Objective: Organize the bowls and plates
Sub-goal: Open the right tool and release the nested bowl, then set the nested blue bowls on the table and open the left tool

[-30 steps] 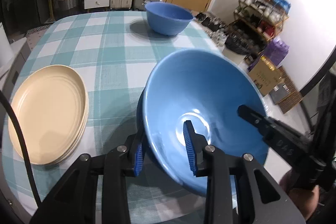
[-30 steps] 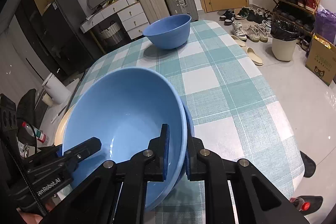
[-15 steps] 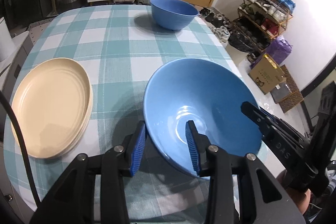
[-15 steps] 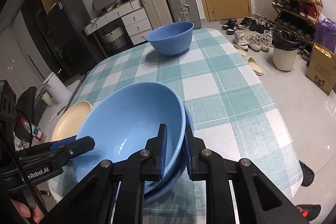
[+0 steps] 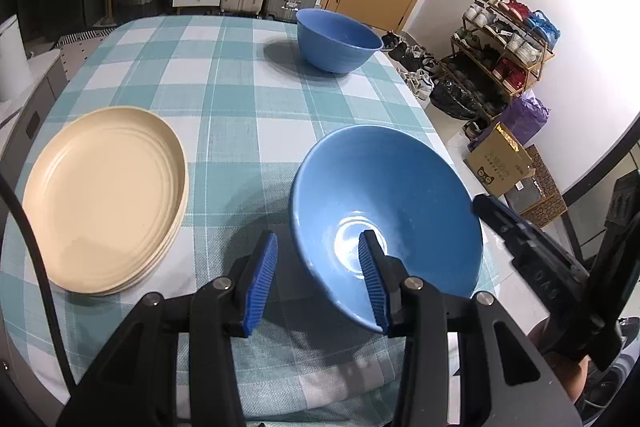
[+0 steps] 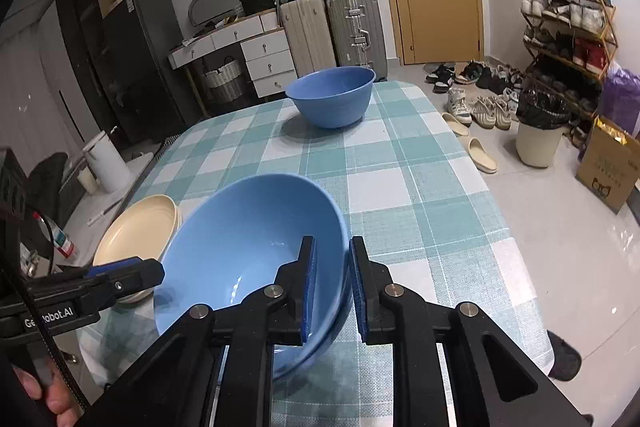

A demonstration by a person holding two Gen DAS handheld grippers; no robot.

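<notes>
Left gripper point(image 5: 318, 277) jaws are opening, the near bowl point(image 5: 400, 195) rim between them and the pads off it. Right gripper point(image 6: 331, 289) pinches the opposite rim. Bowl sits on the table point(image 5: 224, 99), right of the plates point(image 5: 104, 187).

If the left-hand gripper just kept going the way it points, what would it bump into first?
Probably the checked tablecloth between the cream plates and the near light-blue bowl, whose rim its opening left gripper straddles; depth is unclear.
</notes>
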